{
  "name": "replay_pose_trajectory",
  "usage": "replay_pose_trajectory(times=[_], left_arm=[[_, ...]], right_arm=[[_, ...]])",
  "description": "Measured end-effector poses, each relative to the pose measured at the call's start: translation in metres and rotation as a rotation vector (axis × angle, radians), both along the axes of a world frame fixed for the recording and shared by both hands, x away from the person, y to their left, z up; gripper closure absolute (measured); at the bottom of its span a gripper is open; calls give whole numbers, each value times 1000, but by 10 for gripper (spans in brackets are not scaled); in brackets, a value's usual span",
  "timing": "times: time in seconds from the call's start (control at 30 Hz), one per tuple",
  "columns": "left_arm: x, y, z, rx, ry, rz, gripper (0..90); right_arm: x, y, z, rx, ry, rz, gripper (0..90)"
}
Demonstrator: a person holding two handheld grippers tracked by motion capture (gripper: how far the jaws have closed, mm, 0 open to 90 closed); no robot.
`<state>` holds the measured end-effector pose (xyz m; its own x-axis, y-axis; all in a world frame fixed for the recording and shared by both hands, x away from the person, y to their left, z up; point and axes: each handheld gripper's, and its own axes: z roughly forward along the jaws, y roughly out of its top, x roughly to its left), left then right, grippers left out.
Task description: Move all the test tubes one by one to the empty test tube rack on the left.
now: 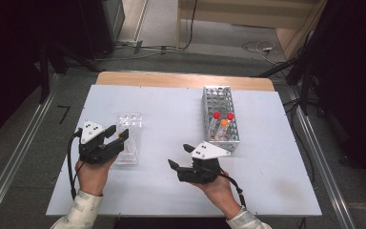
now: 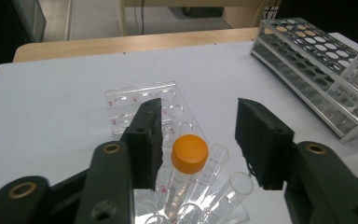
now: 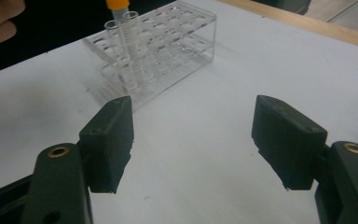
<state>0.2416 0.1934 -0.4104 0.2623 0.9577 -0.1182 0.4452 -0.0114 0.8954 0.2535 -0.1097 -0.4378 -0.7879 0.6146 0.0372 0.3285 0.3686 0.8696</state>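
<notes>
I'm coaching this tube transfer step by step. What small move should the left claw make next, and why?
Probably ease the left claw a little forward and down, then close on the orange-capped tube. Its jaws stand open on either side of the orange cap without touching it, and the tube stands upright in the clear rack. The right claw is open over bare table.

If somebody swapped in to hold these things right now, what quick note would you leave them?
Left tool: open, jaws either side of the orange-capped tube standing in the clear rack, not gripping.
Right tool: open, empty, over bare table.
Metal rack holds two red-capped tubes and another orange-capped one.
Done: left tool lined up.
Left: probably close on the tube, lift it, carry it, perhaps to the metal rack.
</notes>
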Motion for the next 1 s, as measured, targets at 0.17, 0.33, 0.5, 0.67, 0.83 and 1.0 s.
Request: replay_pose_trajectory(times=[0.17, 0.33, 0.5, 0.67, 0.83, 1.0], left_arm=[[0, 1, 3, -49, 13, -19, 381], [-2, -1, 5, -49, 12, -18, 281], [-2, -3, 5, -47, 15, -20, 246], [-4, -4, 6, -38, -1, -10, 228], [-5, -5, 7, -35, -4, -9, 223], [-4, -7, 7, -32, -6, -10, 223]], right_arm=[[7, -14, 4, 5, -16, -48, 279], [15, -30, 6, -7, -31, -116, 278], [24, -51, 8, -10, -39, -187, 278], [32, -71, 11, 0, -44, -255, 278], [43, -85, 9, 3, -38, -325, 281], [53, -91, 3, -5, -29, -376, 300]])
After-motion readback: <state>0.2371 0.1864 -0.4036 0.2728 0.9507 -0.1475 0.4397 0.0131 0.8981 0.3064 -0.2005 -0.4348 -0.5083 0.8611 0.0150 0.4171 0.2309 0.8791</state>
